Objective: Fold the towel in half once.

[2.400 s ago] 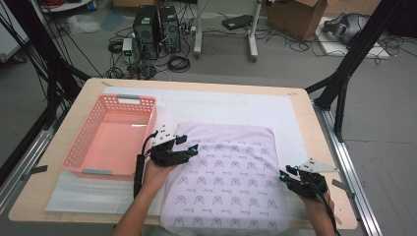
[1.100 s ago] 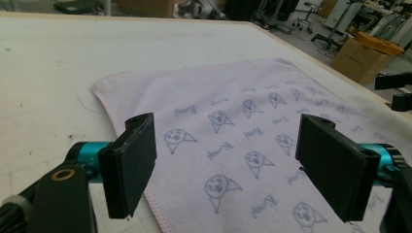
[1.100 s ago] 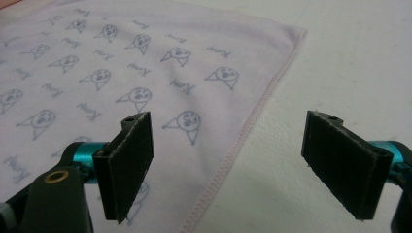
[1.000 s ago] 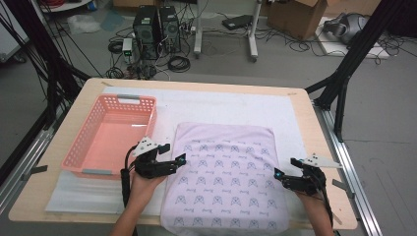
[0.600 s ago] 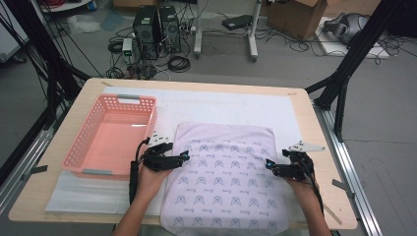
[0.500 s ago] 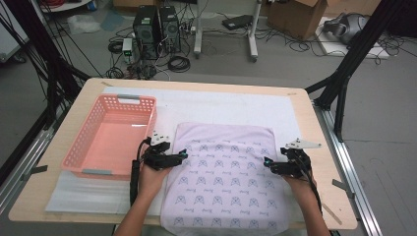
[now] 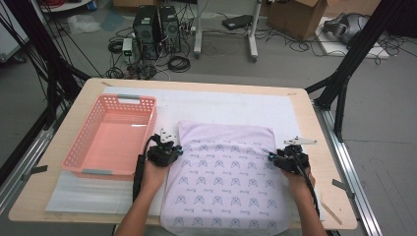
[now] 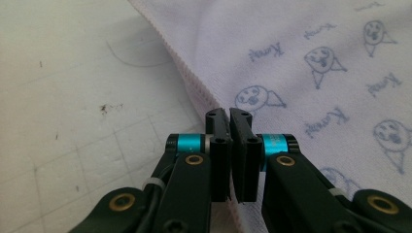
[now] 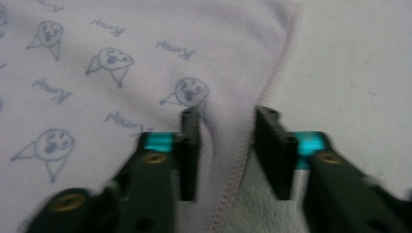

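A pale lilac towel (image 7: 226,182) printed with small blue faces lies flat on the white mat. In the high view my left gripper (image 7: 176,150) is at the towel's left edge and my right gripper (image 7: 271,156) at its right edge. In the left gripper view the towel (image 8: 316,58) has its pink hem running in between the jaws, and my left gripper (image 8: 228,116) has just closed shut on it. In the right gripper view my right gripper (image 9: 226,116) straddles the hem of the towel (image 9: 97,48). Its jaws have just been closing, with a gap still showing and the pads off the cloth.
A pink plastic basket (image 7: 135,98) stands left of the towel, close to my left gripper. The white mat (image 7: 221,105) covers most of the wooden table (image 7: 314,128). Beyond the far edge are computer towers, cables and boxes on the floor.
Both hands have moved inward to the towel's side edges. The left jaws have gone from wide apart to shut on the hem. The right jaws now stand around the right hem.
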Tool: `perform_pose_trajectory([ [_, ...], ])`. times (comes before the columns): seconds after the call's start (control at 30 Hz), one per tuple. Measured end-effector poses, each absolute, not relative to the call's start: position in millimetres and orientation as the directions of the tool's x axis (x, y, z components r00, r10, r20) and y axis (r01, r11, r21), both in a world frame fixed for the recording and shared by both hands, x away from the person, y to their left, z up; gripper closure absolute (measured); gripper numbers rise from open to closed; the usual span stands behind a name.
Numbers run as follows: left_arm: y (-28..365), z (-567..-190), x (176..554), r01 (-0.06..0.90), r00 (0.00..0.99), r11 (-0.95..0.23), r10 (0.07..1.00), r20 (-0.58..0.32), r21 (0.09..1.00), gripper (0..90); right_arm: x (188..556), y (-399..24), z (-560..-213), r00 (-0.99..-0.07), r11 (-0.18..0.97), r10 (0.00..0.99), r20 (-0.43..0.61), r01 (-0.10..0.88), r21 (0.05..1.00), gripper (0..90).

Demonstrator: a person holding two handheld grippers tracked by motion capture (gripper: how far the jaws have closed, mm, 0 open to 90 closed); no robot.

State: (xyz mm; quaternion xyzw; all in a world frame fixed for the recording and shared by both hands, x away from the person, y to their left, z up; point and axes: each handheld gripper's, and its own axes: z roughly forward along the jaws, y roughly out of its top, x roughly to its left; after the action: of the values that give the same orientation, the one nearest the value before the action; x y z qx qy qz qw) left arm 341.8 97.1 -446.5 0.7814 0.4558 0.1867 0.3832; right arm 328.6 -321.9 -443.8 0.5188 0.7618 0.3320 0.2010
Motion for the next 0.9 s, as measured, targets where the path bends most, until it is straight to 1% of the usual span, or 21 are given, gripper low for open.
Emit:
perform_pose_trajectory([
  [0.03,97.8,-445.5,343.0,0.582,0.507,-0.278,0.859,-0.074,0.764,87.3,329.4,-321.3,-443.3,-0.405,0.247,0.912,0.058,0.658,0.711,84.3],
  [0.07,97.9,-444.5,343.6,0.579,0.5,-0.269,0.863,-0.075,0.77,87.5,329.6,-319.3,-442.5,-0.406,0.26,0.913,0.043,0.658,0.707,85.3],
  [0.13,97.7,-441.2,345.2,0.57,0.479,-0.238,0.874,-0.082,0.787,87.7,331.7,-320.4,-441.4,-0.421,0.275,0.906,0.037,0.654,0.704,86.2],
  [0.23,93.6,-434.2,348.9,0.541,0.459,-0.234,0.887,-0.05,0.808,87.7,337.7,-321.9,-440.0,-0.402,0.273,0.915,0.015,0.648,0.711,87.1],
  [0.3,91.2,-426.9,354.3,0.531,0.439,-0.205,0.897,-0.059,0.822,87.7,342.8,-322.2,-437.1,-0.378,0.273,0.926,-0.016,0.638,0.72,87.3],
  [0.37,89.3,-418.4,362.9,0.525,0.421,-0.165,0.903,-0.087,0.835,87.7,348.1,-328.1,-429.8,-0.347,0.218,0.938,0.015,0.621,0.753,87.4],
  [0.43,87.4,-409.5,371.7,0.522,0.411,-0.158,0.907,-0.086,0.838,87.7,353.3,-334.5,-420.3,-0.323,0.16,0.945,0.059,0.611,0.775,87.4],
  [0.5,86.8,-401.5,379.1,0.515,0.404,-0.127,0.908,-0.11,0.848,87.7,358.4,-338.2,-410.5,-0.311,0.139,0.948,0.073,0.605,0.784,87.4],
  [0.63,92.2,-391.5,388.2,0.5,0.379,-0.047,0.91,-0.169,0.865,87.7,368.2,-342.8,-393.0,-0.312,0.111,0.946,0.083,0.556,0.824,87.4],
  [0.67,94.3,-391.6,388.0,0.499,0.376,-0.026,0.907,-0.19,0.866,87.7,370.1,-343.6,-389.8,-0.313,0.09,0.944,0.107,0.555,0.827,87.4],
  [0.77,95.4,-392.7,380.3,0.476,0.405,-0.047,0.898,-0.171,0.878,87.6,369.7,-344.0,-386.8,-0.337,0.086,0.934,0.122,0.541,0.837,87.3],
  [0.87,98.1,-396.5,372.4,0.487,0.429,-0.049,0.883,-0.191,0.872,87.6,364.1,-343.5,-389.1,-0.353,0.094,0.928,0.124,0.54,0.836,87.2],
  [0.9,97.8,-396.8,370.0,0.496,0.434,-0.066,0.882,-0.181,0.866,87.5,362.0,-344.6,-390.3,-0.354,0.09,0.926,0.131,0.544,0.834,87.2],
])
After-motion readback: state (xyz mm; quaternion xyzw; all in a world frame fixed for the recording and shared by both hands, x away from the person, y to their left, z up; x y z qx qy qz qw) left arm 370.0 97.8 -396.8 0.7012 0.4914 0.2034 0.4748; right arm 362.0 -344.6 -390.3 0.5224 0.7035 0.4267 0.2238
